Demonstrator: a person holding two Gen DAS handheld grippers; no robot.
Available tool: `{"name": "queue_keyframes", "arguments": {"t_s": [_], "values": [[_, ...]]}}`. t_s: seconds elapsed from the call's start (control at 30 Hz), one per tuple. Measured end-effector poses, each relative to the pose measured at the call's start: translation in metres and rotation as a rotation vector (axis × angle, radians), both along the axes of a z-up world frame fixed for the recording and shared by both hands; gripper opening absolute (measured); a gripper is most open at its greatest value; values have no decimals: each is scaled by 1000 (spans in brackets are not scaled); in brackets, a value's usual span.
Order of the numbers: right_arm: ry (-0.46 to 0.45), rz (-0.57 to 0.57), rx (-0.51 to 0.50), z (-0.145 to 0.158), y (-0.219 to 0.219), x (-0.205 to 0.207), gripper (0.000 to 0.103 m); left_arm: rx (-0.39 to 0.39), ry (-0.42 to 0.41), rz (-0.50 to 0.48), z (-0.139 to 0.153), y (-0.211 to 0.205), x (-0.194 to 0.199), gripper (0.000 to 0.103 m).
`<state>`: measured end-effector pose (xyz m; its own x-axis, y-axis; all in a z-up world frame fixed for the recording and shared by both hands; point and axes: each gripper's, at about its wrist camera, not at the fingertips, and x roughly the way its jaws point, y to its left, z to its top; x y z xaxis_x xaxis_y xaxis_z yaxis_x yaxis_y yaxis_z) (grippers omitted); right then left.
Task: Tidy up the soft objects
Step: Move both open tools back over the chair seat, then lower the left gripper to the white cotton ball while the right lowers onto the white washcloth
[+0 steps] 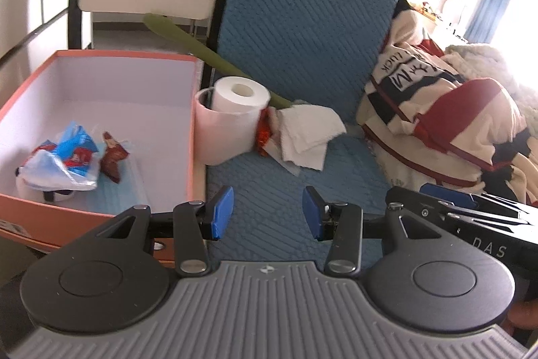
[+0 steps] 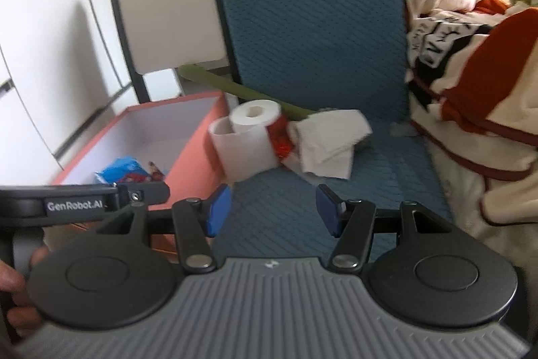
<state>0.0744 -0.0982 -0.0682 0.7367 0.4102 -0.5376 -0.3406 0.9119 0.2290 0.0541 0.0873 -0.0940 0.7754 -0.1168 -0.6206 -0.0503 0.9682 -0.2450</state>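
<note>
Left gripper point(image 1: 267, 212): we hold it with jaws spread wide, nothing between the blue pads point(image 1: 222, 211), hovering over the blue quilted seat point(image 1: 269, 184) just beside the orange box point(image 1: 101, 221).

Right gripper point(image 2: 273, 209): we carry it likewise wide apart and empty, over the same seat, aimed toward the tissue pile.

Item: toilet roll point(image 1: 232, 120), upright on the seat, touching the box's outer wall. We judge it light and squashy, with a hollow core; a hold across the outer wall, or with one pad in the core, should serve.

Item: crumpled white tissue point(image 1: 306, 137), lying just right of the roll, partly over a red wrapper point(image 1: 264, 132). We judge it near weightless and limp, apt to tear or trail; pinch a thick fold near the middle.

Item: green strip point(image 1: 208, 51), leaning from behind the roll up past the seat back; material unclear.

Item: red, cream and navy blanket point(image 1: 454, 123), heaped at the right of the seat. We judge it bulky and floppy, needing both grippers at an edge.

Box contents: blue and white packets point(image 1: 67, 157) and a dark red wrapper point(image 1: 112, 157).
</note>
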Motion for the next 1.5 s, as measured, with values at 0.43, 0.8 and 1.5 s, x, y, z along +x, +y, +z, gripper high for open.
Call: {"name": "queue_keyframes", "arguments": {"t_s": [0.43, 0.8, 1.5], "values": [[2, -70, -32, -5, -50, -12, 59, -5, 10, -55, -11, -40, 9, 52], [35, -126, 27, -45, -68, 7, 59, 34, 14, -13, -27, -45, 59, 52], [42, -74, 241, -88, -87, 143, 60, -28, 48, 149, -85, -48, 161, 31]]}}
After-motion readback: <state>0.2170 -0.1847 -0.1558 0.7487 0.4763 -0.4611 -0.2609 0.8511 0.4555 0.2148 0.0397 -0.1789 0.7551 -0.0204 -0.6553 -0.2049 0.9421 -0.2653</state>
